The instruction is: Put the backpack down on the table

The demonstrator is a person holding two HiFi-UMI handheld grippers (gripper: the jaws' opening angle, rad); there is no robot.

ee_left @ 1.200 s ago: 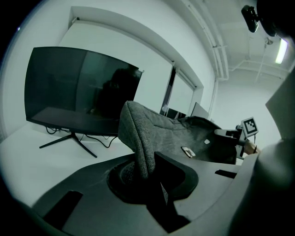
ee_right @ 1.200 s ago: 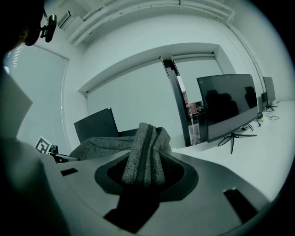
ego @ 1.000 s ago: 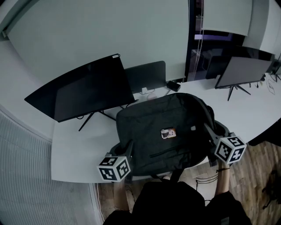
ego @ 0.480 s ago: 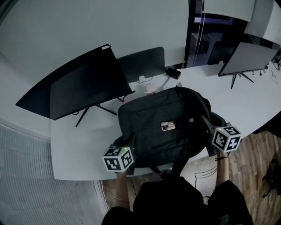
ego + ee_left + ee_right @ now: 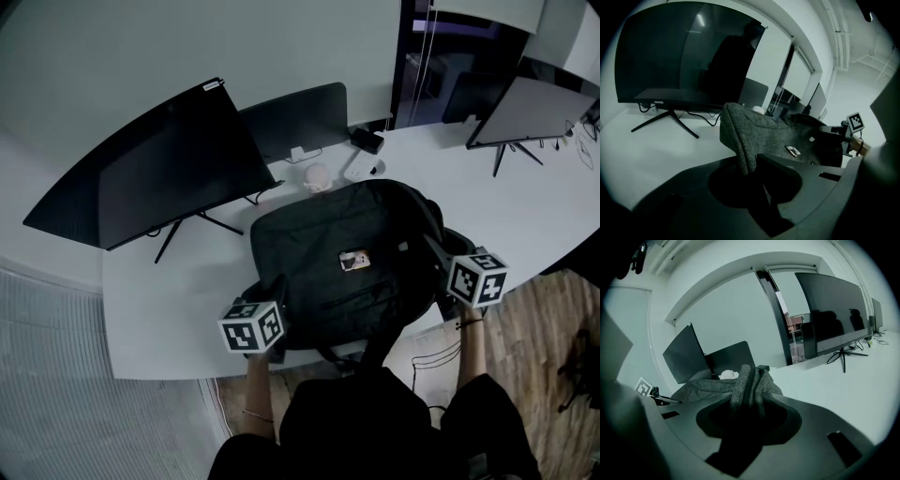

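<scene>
backpack (image 5: 347, 272): lay over the bench's (image 5: 169, 309) near edge, in front of a monitor (image 5: 295, 117).
left tongs (image 5: 749, 165): pinched the backpack's left edge.
right tongs (image 5: 749, 401): clamped a bunched fold on its right side.

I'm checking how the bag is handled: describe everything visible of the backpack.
The backpack is dark grey woven fabric, spread front-up over the white table near its front edge, a small label mid-front. The left gripper and right gripper each pinch a side fold; whether it fully rests isn't clear.
</scene>
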